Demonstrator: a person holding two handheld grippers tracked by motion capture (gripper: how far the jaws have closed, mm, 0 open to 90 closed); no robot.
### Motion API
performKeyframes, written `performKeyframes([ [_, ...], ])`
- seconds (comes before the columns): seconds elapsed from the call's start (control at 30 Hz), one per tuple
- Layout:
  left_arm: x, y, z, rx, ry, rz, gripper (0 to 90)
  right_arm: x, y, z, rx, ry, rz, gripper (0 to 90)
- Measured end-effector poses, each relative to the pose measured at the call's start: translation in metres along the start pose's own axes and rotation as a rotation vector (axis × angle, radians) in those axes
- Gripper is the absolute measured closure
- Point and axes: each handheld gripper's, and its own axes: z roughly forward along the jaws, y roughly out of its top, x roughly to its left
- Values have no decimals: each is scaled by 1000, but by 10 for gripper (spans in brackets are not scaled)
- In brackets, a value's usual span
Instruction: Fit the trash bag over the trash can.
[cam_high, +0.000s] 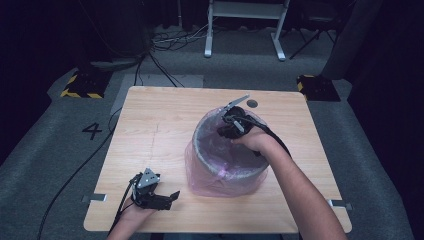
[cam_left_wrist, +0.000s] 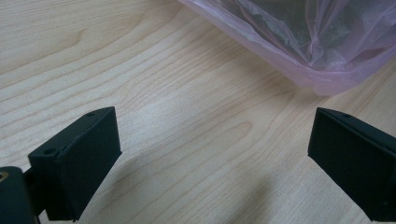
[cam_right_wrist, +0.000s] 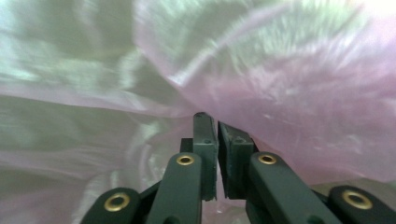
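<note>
A grey round bin (cam_high: 201, 146) lined with a thin pink plastic bag (cam_high: 207, 181) stands on the wooden table (cam_high: 150, 130), right of the middle. My right gripper (cam_high: 228, 126) reaches down inside the bin at its far rim. In the right gripper view its jaws (cam_right_wrist: 212, 122) stand nearly together, with pink film (cam_right_wrist: 289, 84) all around and against the tips; whether film is pinched I cannot tell. My left gripper (cam_high: 171, 198) rests near the table's front edge, left of the bin. Its jaws (cam_left_wrist: 210, 158) are wide open over bare wood, with the bag's lower edge (cam_left_wrist: 299, 42) just beyond.
A small dark round spot (cam_high: 252, 103) lies on the table behind the bin. The left half of the tabletop is bare wood. Cables (cam_high: 75, 175) trail over the grey floor at the left, near a painted 4 (cam_high: 92, 131). A white frame (cam_high: 245, 30) stands at the back.
</note>
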Motion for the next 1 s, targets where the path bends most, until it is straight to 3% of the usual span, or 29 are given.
performKeyframes([
  [0.4,1,0,0,-4,-2,-5,24,4,4,-21,-68,32,-4,755],
  [0.6,1,0,0,-4,-1,-6,24,5,6,-33,-119,70,-1,634],
  [0.73,1,0,0,-3,-1,-8,24,5,5,-40,-160,93,-19,459],
  [0.8,1,0,0,-3,-2,-9,24,6,6,-45,-178,83,-17,258],
  [0.87,1,0,0,-4,-3,-8,24,8,7,-49,-202,89,-17,123],
  [0.93,1,0,0,-4,-1,-7,24,9,7,-54,-225,93,-17,22],
  [1.0,1,0,0,-4,-2,-8,23,9,7,-59,-235,101,-15,0],
])
